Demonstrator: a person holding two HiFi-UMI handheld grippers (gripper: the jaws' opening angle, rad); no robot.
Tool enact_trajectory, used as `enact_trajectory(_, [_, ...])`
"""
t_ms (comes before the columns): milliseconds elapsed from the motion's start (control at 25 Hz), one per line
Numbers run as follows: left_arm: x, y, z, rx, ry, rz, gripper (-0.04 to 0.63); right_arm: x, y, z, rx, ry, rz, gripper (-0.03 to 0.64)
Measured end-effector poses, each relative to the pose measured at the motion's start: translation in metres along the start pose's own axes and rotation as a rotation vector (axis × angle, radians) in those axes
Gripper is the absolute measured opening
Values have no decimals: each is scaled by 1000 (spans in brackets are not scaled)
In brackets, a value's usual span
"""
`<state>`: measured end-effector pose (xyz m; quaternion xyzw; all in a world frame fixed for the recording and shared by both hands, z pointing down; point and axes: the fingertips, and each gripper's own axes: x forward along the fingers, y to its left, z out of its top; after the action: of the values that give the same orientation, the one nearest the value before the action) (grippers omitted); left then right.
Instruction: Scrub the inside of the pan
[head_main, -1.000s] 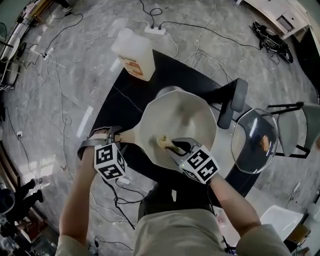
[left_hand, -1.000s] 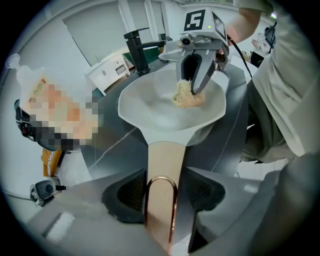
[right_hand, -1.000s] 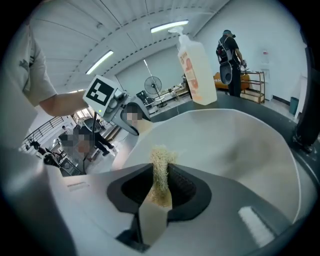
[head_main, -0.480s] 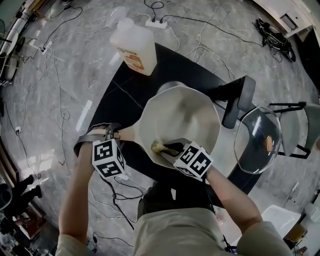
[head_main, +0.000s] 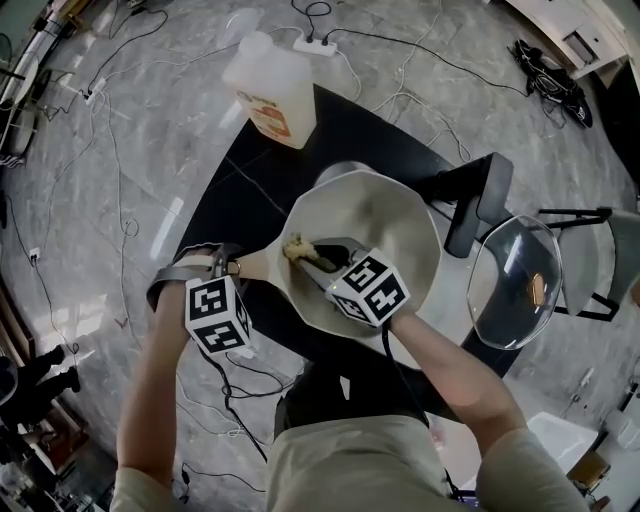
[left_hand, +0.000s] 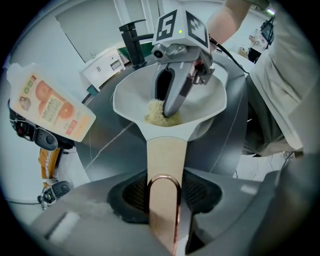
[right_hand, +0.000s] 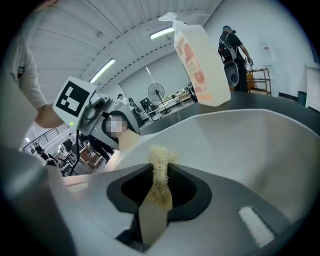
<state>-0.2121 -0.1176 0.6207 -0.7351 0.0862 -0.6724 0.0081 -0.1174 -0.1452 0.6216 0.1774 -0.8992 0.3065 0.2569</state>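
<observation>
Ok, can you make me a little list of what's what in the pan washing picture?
Pan: cream, on the black table, inside facing up
Left gripper: jaws just closed on the pan handle
Right gripper: shut on the scrub brush
Brush head: on the pan's inside, near the handle side
Nearby: big jug, glass lid

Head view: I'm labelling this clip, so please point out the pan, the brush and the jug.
pan (head_main: 385, 225): head view, on its bare inner surface.
brush (head_main: 295, 247): head view, on its pale bristle tip.
jug (head_main: 258, 80): head view, on its side above the label.
</observation>
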Motion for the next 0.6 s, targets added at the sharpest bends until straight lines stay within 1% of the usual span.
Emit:
enact_trajectory(160, [1,2,-4,27,26,5,170,-2,-29,14,-48,-56,-115,98])
enact_trajectory(320, [1,1,-1,12,4,0,169,-13,-70,28,-76,-105,-257,98])
enact_trajectory(440, [1,0,-1,2,-8,-11,169,-18,-86,29,-159,-76,-344,103])
enact_trajectory(520, [1,0,-1,-5,-12,-16,169,-25,-96,24,-220,-40,-432,101])
enact_trajectory(600, [1,0,-1,-6,-17,-14,169,-36,-112,17,-246,2,-533,100])
